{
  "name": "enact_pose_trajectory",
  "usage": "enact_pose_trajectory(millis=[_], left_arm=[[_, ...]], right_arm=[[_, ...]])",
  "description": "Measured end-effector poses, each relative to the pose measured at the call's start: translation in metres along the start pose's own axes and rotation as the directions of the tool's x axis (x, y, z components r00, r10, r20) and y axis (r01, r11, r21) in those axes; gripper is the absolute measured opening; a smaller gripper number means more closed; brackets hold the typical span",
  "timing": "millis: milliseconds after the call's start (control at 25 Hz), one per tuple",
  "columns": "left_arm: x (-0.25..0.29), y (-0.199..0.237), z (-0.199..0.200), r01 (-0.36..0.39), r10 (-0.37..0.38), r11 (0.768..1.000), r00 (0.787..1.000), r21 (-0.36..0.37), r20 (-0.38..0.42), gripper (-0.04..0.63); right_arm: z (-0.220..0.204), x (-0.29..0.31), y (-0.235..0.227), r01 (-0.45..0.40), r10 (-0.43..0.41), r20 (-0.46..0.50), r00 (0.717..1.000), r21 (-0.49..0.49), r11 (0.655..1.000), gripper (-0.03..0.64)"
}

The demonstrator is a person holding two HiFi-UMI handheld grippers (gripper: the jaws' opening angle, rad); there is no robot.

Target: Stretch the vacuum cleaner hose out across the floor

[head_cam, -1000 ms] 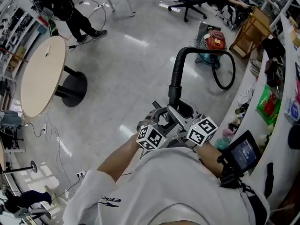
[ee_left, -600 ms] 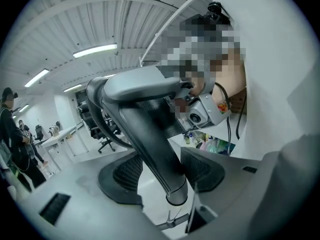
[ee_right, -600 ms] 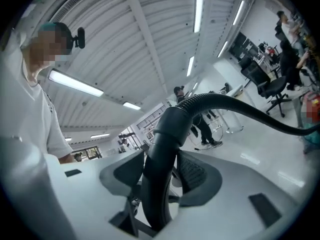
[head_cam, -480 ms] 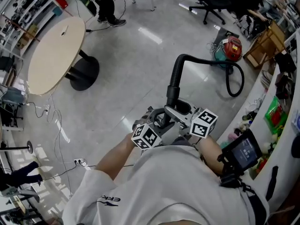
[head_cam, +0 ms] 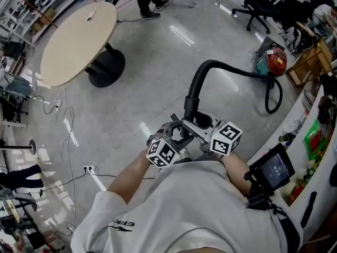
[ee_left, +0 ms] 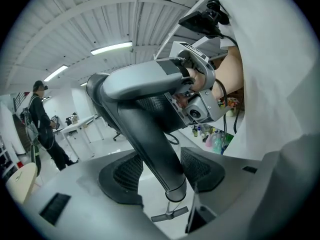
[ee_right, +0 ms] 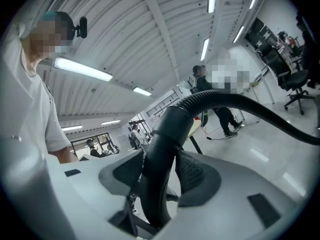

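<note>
The left gripper [ee_left: 159, 170] is clamped on the grey handle [ee_left: 142, 111] of the vacuum wand. The handle's tube runs down between both pads at the centre of the left gripper view. The right gripper [ee_right: 161, 173] has its jaws opening. The black cuff [ee_right: 161, 149] of the hose stands between them, against one pad and seemingly just free of the other.

In the head view both grippers sit side by side at lower centre, just above the person's white shirt [head_cam: 189, 210]. From them the hose [head_cam: 195, 83] rises toward mid-frame and arches over to the right. It then drops into a loop near the right edge and ends at the red vacuum cleaner [head_cam: 277, 60] in the upper right. The grey floor [head_cam: 152, 78] shows under the arch. A round table [head_cam: 79, 41] stands well apart in the upper left.
</note>
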State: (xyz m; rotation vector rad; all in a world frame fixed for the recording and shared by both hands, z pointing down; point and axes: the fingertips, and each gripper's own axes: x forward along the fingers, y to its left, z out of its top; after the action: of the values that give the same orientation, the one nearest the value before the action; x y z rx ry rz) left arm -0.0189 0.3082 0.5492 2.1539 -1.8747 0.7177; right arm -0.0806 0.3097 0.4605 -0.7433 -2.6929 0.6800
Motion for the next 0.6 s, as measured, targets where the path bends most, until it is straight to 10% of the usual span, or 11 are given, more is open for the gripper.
enact_pose_trajectory(millis=[600], left_arm=[[-0.057, 0.047, -0.033, -0.281, 0.274, 0.956, 0.957, -0.082, -0.094, 0.219]], right_arm=[[0.0, 0.078, 0.039, -0.257, 0.249, -0.13, 0.96, -0.055, 0.965, 0.199]])
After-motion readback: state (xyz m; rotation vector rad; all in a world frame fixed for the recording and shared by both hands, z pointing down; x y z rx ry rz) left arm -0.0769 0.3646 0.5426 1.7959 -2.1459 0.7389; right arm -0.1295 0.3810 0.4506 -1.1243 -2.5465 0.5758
